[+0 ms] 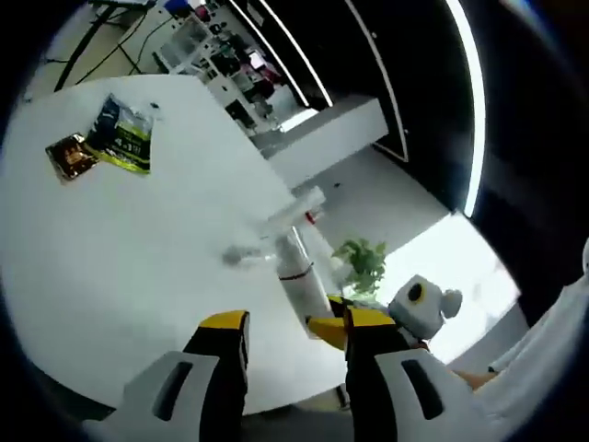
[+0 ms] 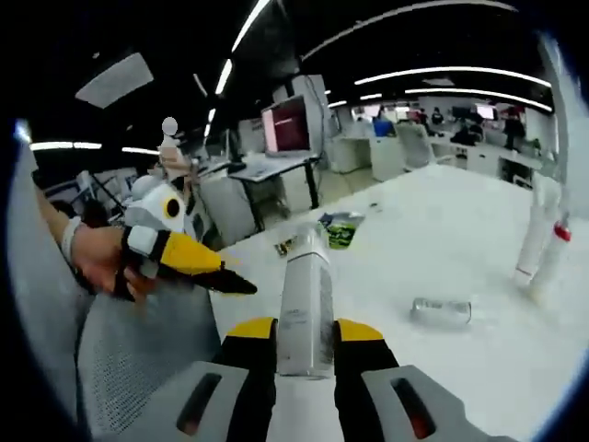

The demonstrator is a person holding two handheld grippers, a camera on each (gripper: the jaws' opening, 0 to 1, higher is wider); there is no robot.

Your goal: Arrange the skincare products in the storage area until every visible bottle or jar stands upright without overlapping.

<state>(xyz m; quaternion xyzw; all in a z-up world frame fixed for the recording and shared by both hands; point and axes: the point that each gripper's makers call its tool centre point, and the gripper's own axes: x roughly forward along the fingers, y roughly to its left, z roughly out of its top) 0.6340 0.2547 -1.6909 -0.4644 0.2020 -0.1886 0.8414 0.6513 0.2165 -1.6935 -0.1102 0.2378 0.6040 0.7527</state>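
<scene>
On the white table [image 2: 442, 230], a bottle [image 2: 306, 304] stood upright between the right gripper's [image 2: 306, 354] jaws. A small jar [image 2: 442, 311] lay on its side mid-table. Two tubes [image 2: 543, 244] stood near the far edge; two packets [image 1: 106, 140] lay toward another edge.

Left gripper [image 1: 293, 336]: yellow-tipped black jaws on light grey housings with dark oval slots. Right gripper [image 2: 306, 336] matched: yellow pads, black fingers, grey bodies, red slot marks. A hand [image 2: 101, 262] wore a white wristband; white sleeve [image 1: 552, 368] showed.
</scene>
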